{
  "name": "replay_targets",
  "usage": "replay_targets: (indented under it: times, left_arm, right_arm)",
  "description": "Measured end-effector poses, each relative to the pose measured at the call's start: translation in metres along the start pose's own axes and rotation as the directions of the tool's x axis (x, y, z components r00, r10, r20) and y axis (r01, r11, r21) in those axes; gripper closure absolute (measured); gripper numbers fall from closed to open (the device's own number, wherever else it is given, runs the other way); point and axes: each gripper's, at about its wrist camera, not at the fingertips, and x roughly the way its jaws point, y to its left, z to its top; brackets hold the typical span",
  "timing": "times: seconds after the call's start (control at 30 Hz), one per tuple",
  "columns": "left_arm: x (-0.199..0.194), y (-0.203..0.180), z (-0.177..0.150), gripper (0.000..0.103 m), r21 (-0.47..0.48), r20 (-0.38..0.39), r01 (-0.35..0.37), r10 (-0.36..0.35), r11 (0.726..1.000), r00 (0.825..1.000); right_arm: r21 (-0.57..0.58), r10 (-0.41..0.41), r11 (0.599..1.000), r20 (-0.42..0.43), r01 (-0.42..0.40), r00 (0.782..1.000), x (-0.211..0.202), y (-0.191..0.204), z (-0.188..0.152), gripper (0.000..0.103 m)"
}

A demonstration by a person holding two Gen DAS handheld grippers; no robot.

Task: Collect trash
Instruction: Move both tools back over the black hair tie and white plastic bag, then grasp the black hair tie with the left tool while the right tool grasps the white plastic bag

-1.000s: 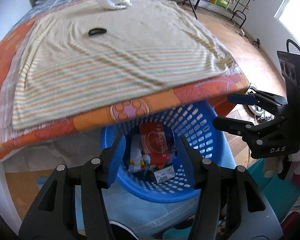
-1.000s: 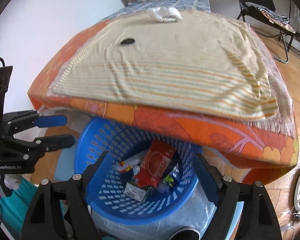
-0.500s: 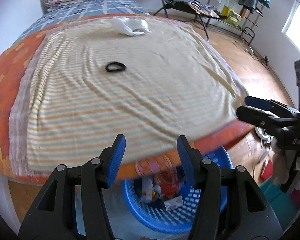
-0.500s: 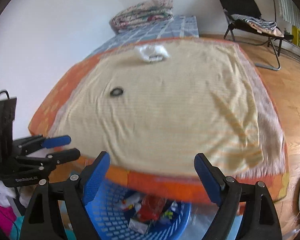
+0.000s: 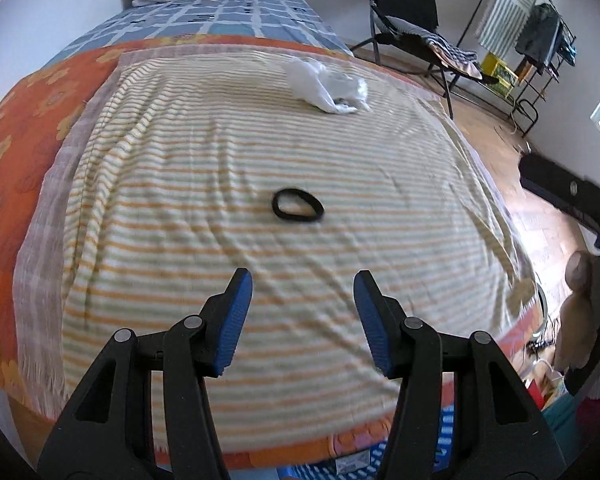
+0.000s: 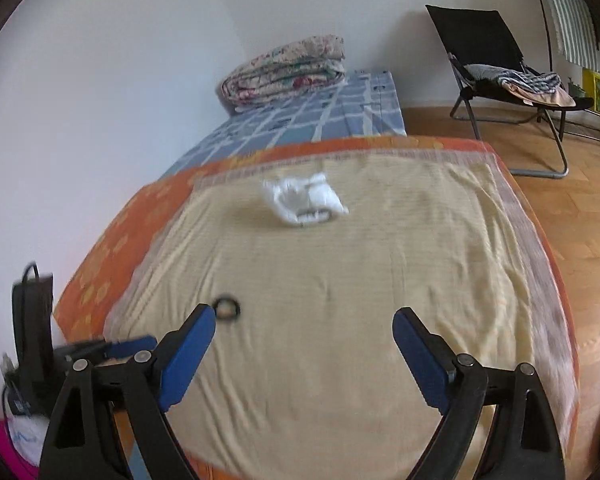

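A crumpled white plastic bag lies on the far part of the striped yellow blanket on the bed; it also shows in the right wrist view. A small black ring lies mid-blanket, just ahead of my left gripper, which is open and empty. The ring also shows in the right wrist view, beside the left fingertip of my right gripper, which is open wide and empty above the blanket. Only a sliver of the blue basket shows below the bed's near edge.
A folded quilt lies at the head of the bed by the white wall. A black folding chair with clothes stands on the wood floor to the right. The other gripper shows at the right edge of the left wrist view.
Both grippers have risen from over the blue basket of trash to above the bed. The basket has dropped almost out of view. The bag and the ring have come closer.
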Motion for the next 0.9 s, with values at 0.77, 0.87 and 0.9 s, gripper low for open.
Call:
replay_targets:
  times: [0.77,0.87,0.9]
  left_arm:
    - [0.070,-0.005,0.037,0.067,0.019,-0.055,-0.019,0.020,1.000,0.998]
    - [0.069,-0.006,0.036,0.069,0.035,-0.052,-0.029,0.031,0.999,0.998]
    - [0.070,-0.006,0.036,0.071,0.039,-0.053,-0.031,0.033,0.999,0.998]
  right_arm:
    - [0.142,-0.011,0.990,-0.026,0.014,1.000,0.140,-0.033,0.074,0.011]
    - [0.166,0.005,0.986,-0.025,0.000,1.000,0.150,-0.035,0.077,0.011]
    - [0.169,0.007,0.986,-0.025,-0.003,1.000,0.154,-0.035,0.078,0.011]
